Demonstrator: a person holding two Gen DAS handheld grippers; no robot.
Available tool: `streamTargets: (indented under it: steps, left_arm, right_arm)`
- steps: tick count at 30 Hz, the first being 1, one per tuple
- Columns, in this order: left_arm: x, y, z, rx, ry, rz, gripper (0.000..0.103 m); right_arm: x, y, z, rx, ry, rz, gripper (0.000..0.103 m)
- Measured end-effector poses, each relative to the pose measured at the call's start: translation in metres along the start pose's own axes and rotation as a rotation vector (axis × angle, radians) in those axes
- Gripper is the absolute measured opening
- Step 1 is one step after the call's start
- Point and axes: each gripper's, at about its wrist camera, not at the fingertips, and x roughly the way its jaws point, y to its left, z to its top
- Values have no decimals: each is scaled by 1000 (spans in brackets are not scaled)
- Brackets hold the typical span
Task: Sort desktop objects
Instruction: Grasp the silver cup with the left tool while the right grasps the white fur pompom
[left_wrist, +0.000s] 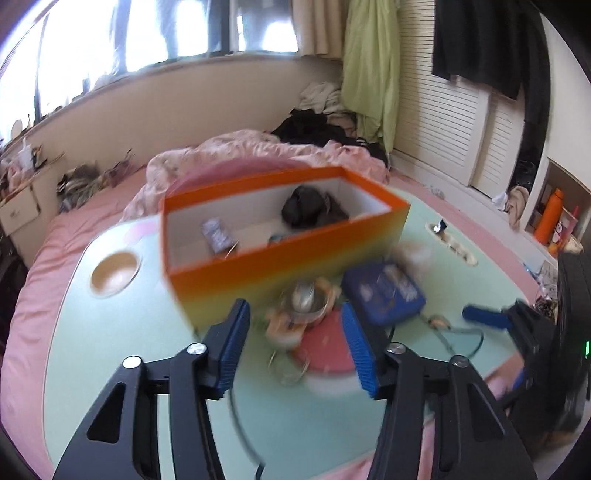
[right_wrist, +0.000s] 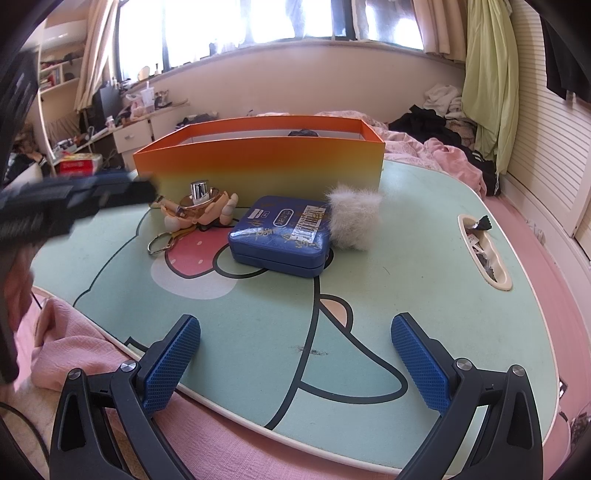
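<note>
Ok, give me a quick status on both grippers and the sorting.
Left gripper open, over the perfume bottle. Right gripper open, empty, low over the table. Blue tin, fluffy ball still outside orange box.

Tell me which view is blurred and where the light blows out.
Left wrist view: motion blur smears the orange box, blue tin and bottle; only the left gripper is crisp. Right wrist view: sharp on the tin and fluffy ball. Both views: windows overexposed, fisheye bending.
</note>
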Motion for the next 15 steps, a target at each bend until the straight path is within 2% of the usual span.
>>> streamTargets:
  steps: [2,4,6,8,11,12,15]
  left_arm:
    - [15,-6,8,12,21,-7,44]
    - [31,-9,12,17,54,31,44]
    - [47,-6,11,0,91,33,32]
    - [51,-3,10,-19,76,11,27]
    - [48,-7,5,6,59,15,27]
    - [46,-9,3,17,51,21,27]
    - [35,-5,1,5,9,8,27]
  right_arm:
    - [0,0,0,0,0,0,103]
    - [0,0,0,0,0,0,103]
    - [0,1,0,0,-1,0,103]
    - [-1,1,1,1,-2,4,103]
    - [-8,-10,3,46,-19,69,100]
    - [-14,-21,6,99,-39,101,96]
    - [-19,-54,19,236,-47,133,96]
